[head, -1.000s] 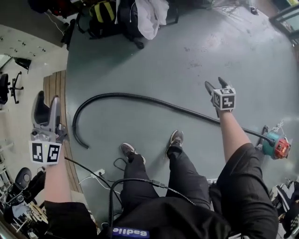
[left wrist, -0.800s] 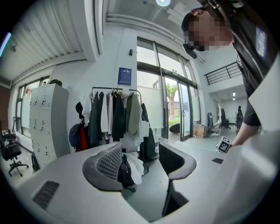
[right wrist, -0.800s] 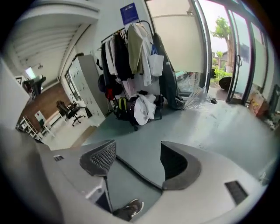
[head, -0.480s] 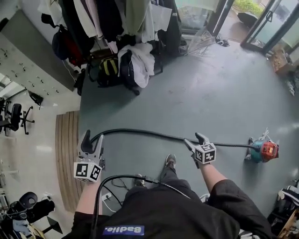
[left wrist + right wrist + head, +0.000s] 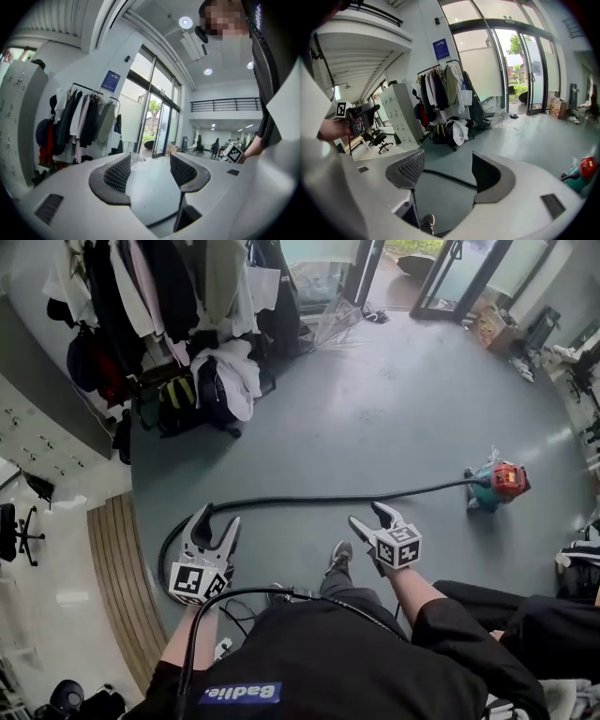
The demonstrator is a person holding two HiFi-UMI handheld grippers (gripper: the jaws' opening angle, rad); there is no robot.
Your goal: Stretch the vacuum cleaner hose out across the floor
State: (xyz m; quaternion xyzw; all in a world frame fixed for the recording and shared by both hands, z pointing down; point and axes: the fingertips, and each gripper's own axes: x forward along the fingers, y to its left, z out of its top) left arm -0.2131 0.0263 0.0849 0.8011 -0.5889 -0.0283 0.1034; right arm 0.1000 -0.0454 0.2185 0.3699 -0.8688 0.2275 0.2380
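Hose (image 5: 328, 498): on floor (image 5: 375, 409), running left from vacuum cleaner (image 5: 497, 486), far end seemingly curled | left gripper (image 5: 217, 521): jaws apart, empty | right gripper (image 5: 368, 517): jaws apart, empty

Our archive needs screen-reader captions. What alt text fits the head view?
A black hose lies stretched across the grey floor to a teal vacuum cleaner. Below, the left gripper and right gripper are open and empty.
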